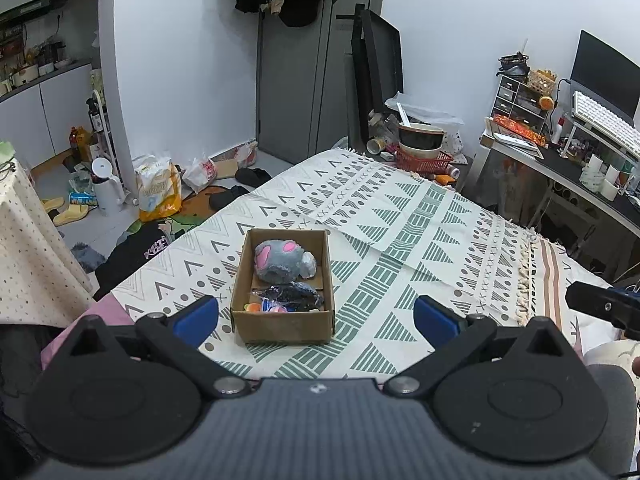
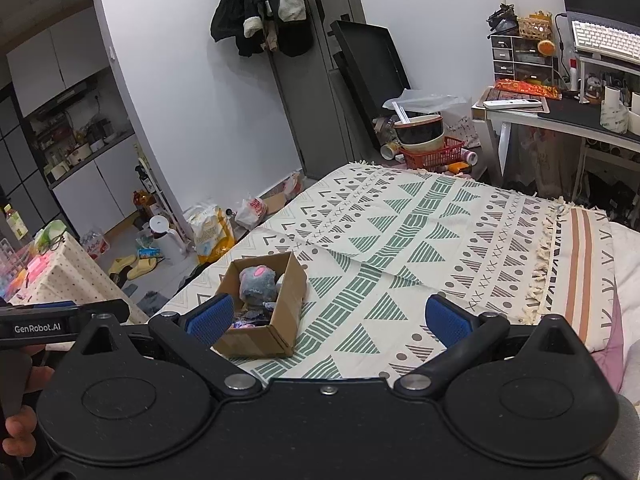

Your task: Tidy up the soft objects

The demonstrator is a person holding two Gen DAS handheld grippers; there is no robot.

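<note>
Box (image 1: 282,322) on the bedspread (image 1: 400,240), just ahead at 12 o'clock of the wide, empty left gripper (image 1: 316,316) and at 10 o'clock of the equally wide, empty right gripper (image 2: 327,318), already holds the plush (image 1: 280,262), so any tidying is best done gently from above

Even, cool indoor light fills the room, bright on the far white wall (image 1: 188,80) and flat across the cream and green patterned bedspread (image 1: 400,240). Shadows stay soft: a faint one hugs the near side of the brown cardboard box (image 1: 282,326). No harsh glare. Both fisheye views bend hard at the edges, the wall corner and arch curving, corners going black. The middle is sharp; far kitchen shelves (image 2: 76,136) look dimmer and slightly soft.
</note>
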